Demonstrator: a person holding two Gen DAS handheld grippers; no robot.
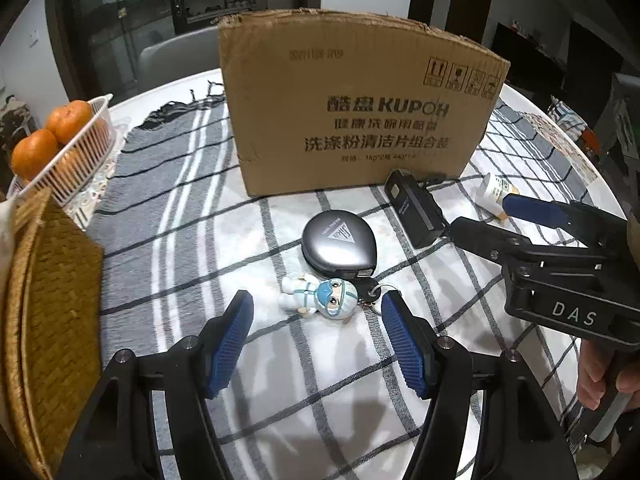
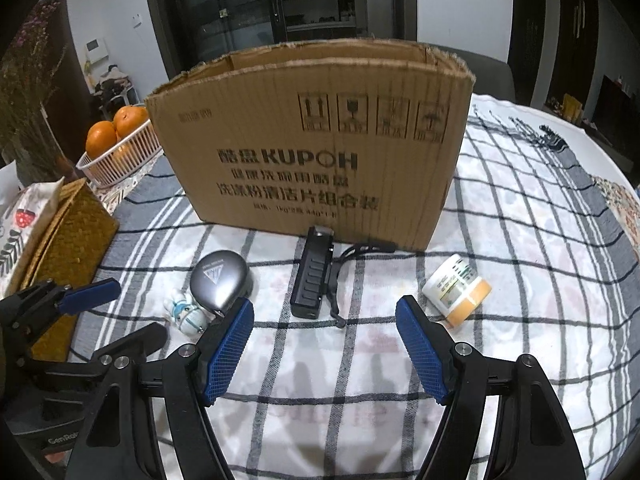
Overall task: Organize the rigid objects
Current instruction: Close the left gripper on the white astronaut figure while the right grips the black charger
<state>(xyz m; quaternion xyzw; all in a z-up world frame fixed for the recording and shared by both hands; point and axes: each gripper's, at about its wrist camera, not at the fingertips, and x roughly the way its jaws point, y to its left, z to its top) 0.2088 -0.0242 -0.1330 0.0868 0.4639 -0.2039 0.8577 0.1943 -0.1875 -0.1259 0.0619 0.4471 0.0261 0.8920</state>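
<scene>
An open cardboard box (image 1: 360, 112) stands on the checked tablecloth; it also shows in the right wrist view (image 2: 316, 144). In front of it lie a grey teardrop tape measure (image 1: 340, 244) (image 2: 221, 278), a small doll keychain (image 1: 320, 294) (image 2: 186, 314), a black rectangular device (image 1: 416, 208) (image 2: 314, 276) and a white jar with an orange lid (image 1: 496, 194) (image 2: 456, 290) on its side. My left gripper (image 1: 318, 308) is open, just before the keychain. My right gripper (image 2: 324, 312) is open, near the black device; it also shows in the left wrist view (image 1: 480, 216).
A white basket of oranges (image 1: 76, 156) (image 2: 120, 148) stands at the left. A woven tissue box (image 1: 52, 320) (image 2: 60, 256) sits at the near left. A grey chair back (image 1: 180, 52) stands behind the table.
</scene>
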